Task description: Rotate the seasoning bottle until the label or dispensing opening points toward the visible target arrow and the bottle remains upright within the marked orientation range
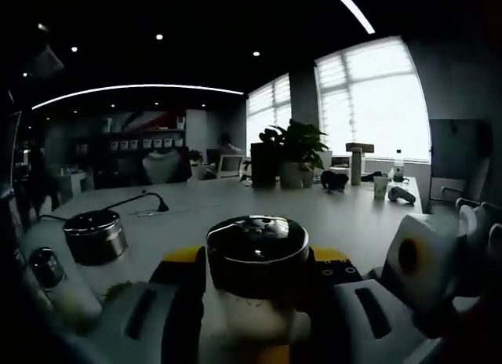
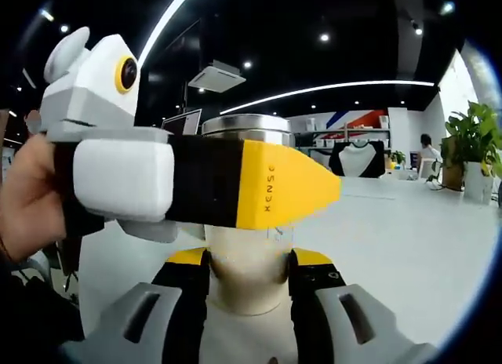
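Seasoning bottle (image 1: 257, 282) upright on table (image 1: 353, 215). Left claw (image 1: 257, 289) closed around its body under the lid; right claw (image 2: 249, 282) likewise clamps it. Risk: opposing twist tips bottle.

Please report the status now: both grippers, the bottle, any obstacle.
Left gripper and right gripper: both shut on seasoning bottle, one from each side. Bottle upright. Two other shakers left of it, apart.
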Tool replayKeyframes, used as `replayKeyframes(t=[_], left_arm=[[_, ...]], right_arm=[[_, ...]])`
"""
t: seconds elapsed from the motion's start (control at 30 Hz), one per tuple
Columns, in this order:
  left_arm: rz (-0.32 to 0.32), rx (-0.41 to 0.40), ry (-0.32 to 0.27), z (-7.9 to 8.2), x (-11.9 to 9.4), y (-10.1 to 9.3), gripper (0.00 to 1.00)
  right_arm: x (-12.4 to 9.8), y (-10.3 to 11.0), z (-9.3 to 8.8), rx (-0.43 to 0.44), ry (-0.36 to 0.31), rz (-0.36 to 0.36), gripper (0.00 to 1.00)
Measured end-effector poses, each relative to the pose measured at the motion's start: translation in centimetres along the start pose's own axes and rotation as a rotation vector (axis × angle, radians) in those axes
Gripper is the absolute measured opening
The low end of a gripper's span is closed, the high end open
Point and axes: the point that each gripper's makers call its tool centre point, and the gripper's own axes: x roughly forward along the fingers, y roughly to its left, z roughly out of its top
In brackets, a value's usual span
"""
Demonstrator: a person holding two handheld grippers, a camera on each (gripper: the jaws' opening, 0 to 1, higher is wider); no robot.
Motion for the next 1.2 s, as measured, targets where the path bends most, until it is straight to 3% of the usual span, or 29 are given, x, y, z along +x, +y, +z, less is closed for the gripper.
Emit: replayKeyframes(t=[0.23, 0.43, 0.9, 1.2], left_arm=[[0.033, 0.001, 0.014, -0.68, 0.01, -0.62, 0.51], [0.062, -0.005, 0.003, -0.48, -0.19, -0.05, 0.47], [0.049, -0.001, -0.023, -0.43, 0.09, -0.16, 0.46], [-0.008, -0.002, -0.033, -0.37, 0.1, -0.23, 0.46]], right_arm=[[-0.02, 0.0, -0.02, 0.0, 0.0, 0.0, 0.38], [-0.02, -0.02, -0.02, -0.003, 0.0, 0.0, 0.38], [-0.04, -0.05, -0.06, -0.008, 0.002, -0.001, 0.38], [-0.04, -0.07, -0.27, -0.02, 0.015, -0.002, 0.38]])
